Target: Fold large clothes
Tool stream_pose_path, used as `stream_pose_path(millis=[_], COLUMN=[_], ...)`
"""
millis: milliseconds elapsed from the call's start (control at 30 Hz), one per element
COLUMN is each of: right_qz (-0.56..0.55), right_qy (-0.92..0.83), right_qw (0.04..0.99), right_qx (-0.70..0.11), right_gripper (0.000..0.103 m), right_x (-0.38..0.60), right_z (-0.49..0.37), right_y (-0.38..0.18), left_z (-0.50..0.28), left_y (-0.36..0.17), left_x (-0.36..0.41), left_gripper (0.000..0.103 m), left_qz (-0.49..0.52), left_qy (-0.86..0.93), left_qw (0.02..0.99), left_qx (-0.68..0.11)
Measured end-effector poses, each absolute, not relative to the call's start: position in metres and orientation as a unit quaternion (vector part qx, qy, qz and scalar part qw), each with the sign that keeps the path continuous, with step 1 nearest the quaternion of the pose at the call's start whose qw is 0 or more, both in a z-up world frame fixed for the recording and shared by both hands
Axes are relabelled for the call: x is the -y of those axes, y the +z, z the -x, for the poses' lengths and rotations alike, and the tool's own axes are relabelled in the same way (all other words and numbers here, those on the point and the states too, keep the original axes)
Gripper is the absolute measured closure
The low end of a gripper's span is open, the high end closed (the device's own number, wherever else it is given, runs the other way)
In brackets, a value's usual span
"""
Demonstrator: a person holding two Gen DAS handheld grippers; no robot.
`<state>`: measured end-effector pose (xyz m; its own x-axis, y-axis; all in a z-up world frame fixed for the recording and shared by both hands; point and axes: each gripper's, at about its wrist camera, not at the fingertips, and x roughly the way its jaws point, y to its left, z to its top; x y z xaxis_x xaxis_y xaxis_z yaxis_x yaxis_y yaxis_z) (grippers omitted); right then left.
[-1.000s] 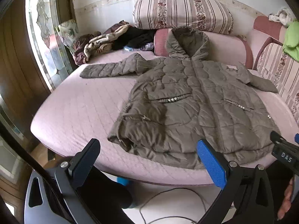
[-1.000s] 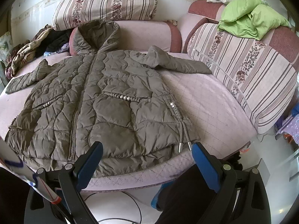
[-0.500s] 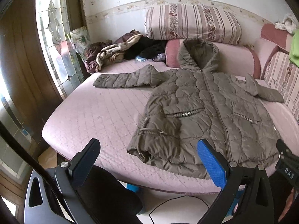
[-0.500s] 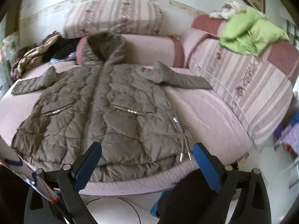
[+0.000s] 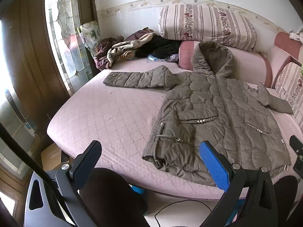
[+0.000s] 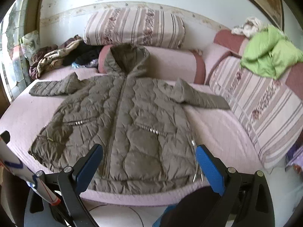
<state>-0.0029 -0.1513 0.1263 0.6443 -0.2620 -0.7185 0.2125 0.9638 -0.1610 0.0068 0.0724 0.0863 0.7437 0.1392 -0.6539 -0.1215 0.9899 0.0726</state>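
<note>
A large olive quilted hooded coat (image 5: 217, 113) lies spread face up on a pink quilted bed (image 5: 106, 117), hood toward the pillows, both sleeves stretched out sideways. It also fills the middle of the right wrist view (image 6: 128, 121). My left gripper (image 5: 151, 162) is open and empty, held above the bed's front edge near the coat's lower left corner. My right gripper (image 6: 149, 164) is open and empty, held over the coat's hem.
A striped pillow (image 5: 206, 24) and a pink bolster (image 6: 170, 64) lie at the head. A pile of clothes (image 5: 132, 47) sits at the back left by a glass door (image 5: 62, 37). A green garment (image 6: 270, 58) lies on striped cushions (image 6: 261, 102) at right. A cable (image 5: 180, 206) runs on the floor.
Both grippers have pulled back and risen away from the coat, so more of the bed and wall shows. The coat has not moved. Both grippers stay open.
</note>
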Motion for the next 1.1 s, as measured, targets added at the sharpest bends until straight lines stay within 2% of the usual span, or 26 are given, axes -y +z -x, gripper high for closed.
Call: stream_pose_path(millis=[233,533,1100], right_qz=[0.0,0.001,0.04], right_qy=[-0.094,-0.066,-0.016], right_qw=[0.915,0.888,0.858], right_qx=[-0.392,-0.455,-0.513], right_gripper=[0.003,0.009,0.01], right_x=[0.149,0.135,0.073], right_z=[-0.022,-0.061,-0.119], right_y=[0.128,0.112,0.073], left_z=[-0.029,-0.065,-0.123], left_y=[0.085,0.076,0.049], left_x=[-0.091,-0.114,-0.175], left_gripper=[0.0,0.0,0.001], left_qz=[-0.008,0.005,0.029], left_qy=[0.092,0.097,0.125], left_qw=[0.927,0.916,0.902], left_qx=[-0.364,-0.388,-0.412])
